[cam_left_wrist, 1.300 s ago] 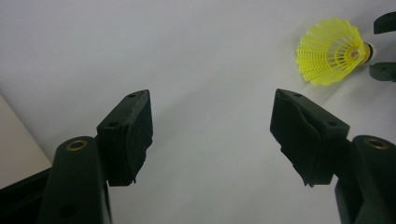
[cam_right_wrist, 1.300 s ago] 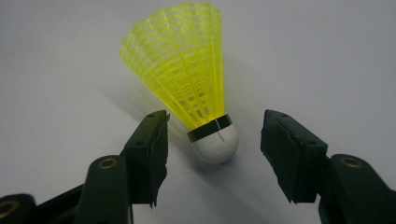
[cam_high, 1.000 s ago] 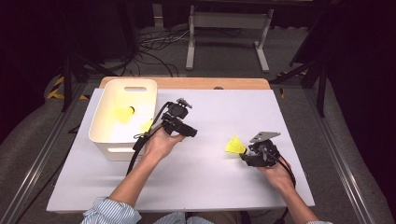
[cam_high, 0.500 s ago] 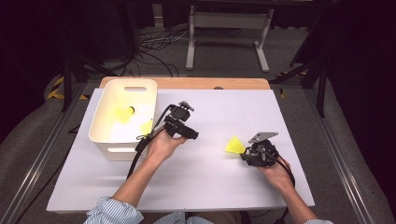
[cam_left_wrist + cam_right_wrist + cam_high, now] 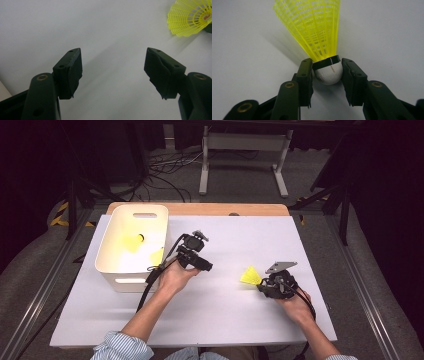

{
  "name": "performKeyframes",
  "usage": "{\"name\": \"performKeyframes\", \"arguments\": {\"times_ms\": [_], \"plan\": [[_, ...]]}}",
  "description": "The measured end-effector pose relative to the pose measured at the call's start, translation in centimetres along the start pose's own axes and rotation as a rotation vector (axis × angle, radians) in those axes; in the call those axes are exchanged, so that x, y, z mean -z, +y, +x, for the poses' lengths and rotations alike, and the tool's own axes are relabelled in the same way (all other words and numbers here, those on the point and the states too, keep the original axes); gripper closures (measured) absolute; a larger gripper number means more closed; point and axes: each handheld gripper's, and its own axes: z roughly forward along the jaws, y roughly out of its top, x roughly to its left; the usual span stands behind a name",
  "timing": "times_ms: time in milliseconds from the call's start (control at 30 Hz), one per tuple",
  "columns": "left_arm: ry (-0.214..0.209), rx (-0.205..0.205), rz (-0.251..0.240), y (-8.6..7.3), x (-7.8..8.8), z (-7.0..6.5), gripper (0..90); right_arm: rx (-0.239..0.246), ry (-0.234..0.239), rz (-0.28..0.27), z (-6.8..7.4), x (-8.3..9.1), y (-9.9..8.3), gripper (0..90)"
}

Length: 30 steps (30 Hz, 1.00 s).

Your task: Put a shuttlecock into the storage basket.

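A yellow plastic shuttlecock (image 5: pixel 249 276) lies on the white table, skirt pointing left. My right gripper (image 5: pixel 261 283) is shut on it. In the right gripper view both pads press the white cork (image 5: pixel 328 73) from either side, and the jaws have just been closing on it. The yellow skirt (image 5: pixel 312 27) fans up and away. My left gripper (image 5: pixel 208 266) is held beside the bin with its jaws pointing right. They stand wide open over bare table (image 5: pixel 113 72). The same shuttlecock (image 5: pixel 190 17) sits at the top right of the left gripper view.
A white bin (image 5: pixel 112 252) stands at the table's left with two yellow shuttlecocks (image 5: pixel 133 242) inside. A wooden board edge (image 5: pixel 210 209) runs along the back. Metal stand legs and cables are on the floor beyond.
My left gripper has drifted slightly right, away from the bin. The right hand and the shuttlecock have stayed where they were.
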Motion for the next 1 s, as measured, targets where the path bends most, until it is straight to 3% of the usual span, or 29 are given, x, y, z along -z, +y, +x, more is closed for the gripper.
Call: {"name": "performKeyframes", "arguments": {"times_ms": [1000], "plan": [[-0.033, -0.046, -0.011, -1.0, 0.3, -0.4, 32.0, 0.029, 0.041, -0.006, 1.8, 0.3, 3.4, 63.0]]}}
